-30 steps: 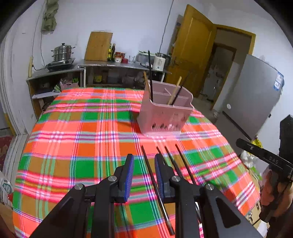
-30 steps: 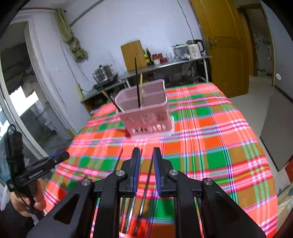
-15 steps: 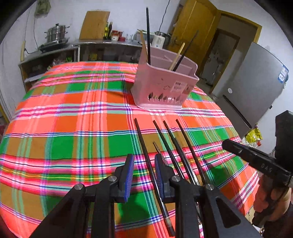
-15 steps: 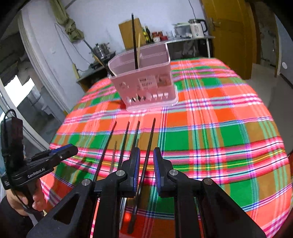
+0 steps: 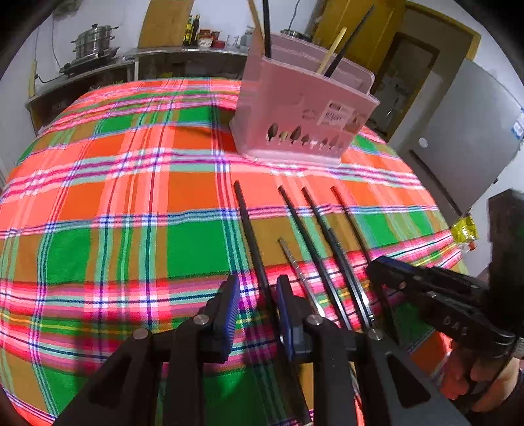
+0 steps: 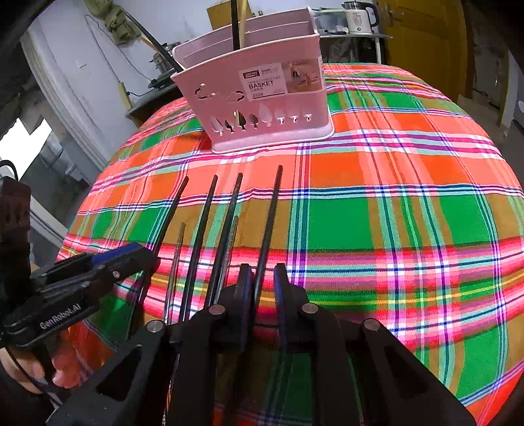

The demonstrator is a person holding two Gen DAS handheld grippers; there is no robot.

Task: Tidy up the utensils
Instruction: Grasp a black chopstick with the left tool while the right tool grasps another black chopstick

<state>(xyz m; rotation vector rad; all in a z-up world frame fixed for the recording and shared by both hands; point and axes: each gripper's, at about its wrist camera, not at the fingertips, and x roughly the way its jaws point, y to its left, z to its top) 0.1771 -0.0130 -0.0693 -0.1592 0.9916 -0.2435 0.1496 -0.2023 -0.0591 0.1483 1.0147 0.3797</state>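
Several black chopsticks lie side by side on the plaid tablecloth (image 5: 131,229), pointing at a pink utensil basket (image 5: 301,121) that holds a few upright chopsticks. My left gripper (image 5: 258,295) is open, low over the table, its fingers either side of the leftmost chopstick (image 5: 249,226). My right gripper (image 6: 263,281) is open, its fingers either side of the rightmost chopstick (image 6: 271,209). A shorter metal chopstick (image 5: 294,262) lies among the black ones. The basket (image 6: 258,95) stands just beyond the chopstick tips.
The round table's edge drops away close behind the chopsticks. A counter with a steamer pot (image 5: 95,46) and bottles stands behind the table. A grey fridge (image 5: 465,137) and yellow door (image 6: 422,36) are to the right. A kettle (image 6: 358,16) sits on the counter.
Both grippers have moved down and forward to the chopsticks. Each now straddles one chopstick at the table surface. The basket looms larger.
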